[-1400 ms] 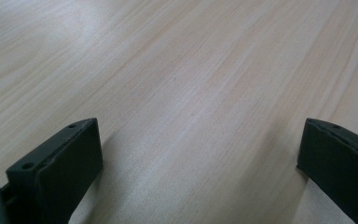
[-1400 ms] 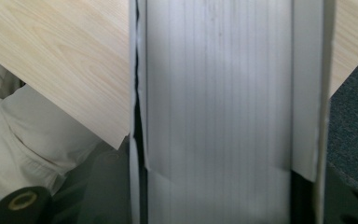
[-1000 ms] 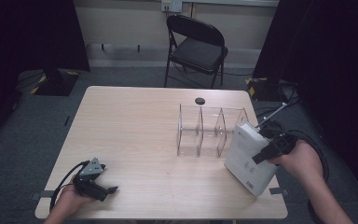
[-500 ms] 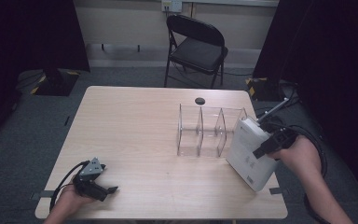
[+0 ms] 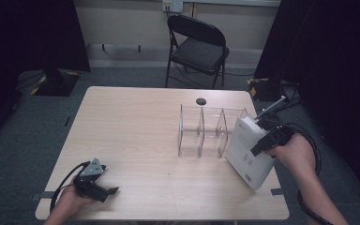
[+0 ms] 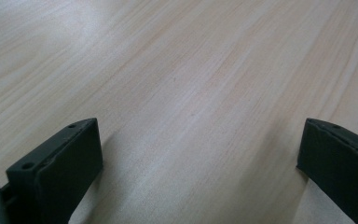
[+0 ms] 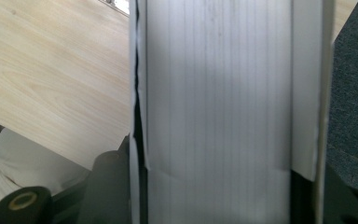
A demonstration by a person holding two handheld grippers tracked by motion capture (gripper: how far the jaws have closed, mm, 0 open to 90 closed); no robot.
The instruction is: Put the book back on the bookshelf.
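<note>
A thick white book (image 5: 249,151) hangs tilted over the table's right edge, just right of a clear three-slot divider rack (image 5: 201,132). My right gripper (image 5: 261,141) is shut on it from the right side. In the right gripper view the book's page edges (image 7: 219,107) run up between the jaws of that gripper (image 7: 216,191), pressed on both sides. At the front left my left gripper (image 5: 107,191) lies on the wooden table (image 5: 131,122), held by a hand. In its own view the left gripper (image 6: 200,140) stands open with bare wood between the jaws.
A small black round disc (image 5: 200,101) lies near the table's far edge behind the rack. A black folding chair (image 5: 198,44) stands beyond the table. Cables (image 5: 281,101) trail by the far right corner. Dark curtains flank both sides.
The right hand has shifted the book very slightly up and toward the rack. The left gripper has stayed where it was.
</note>
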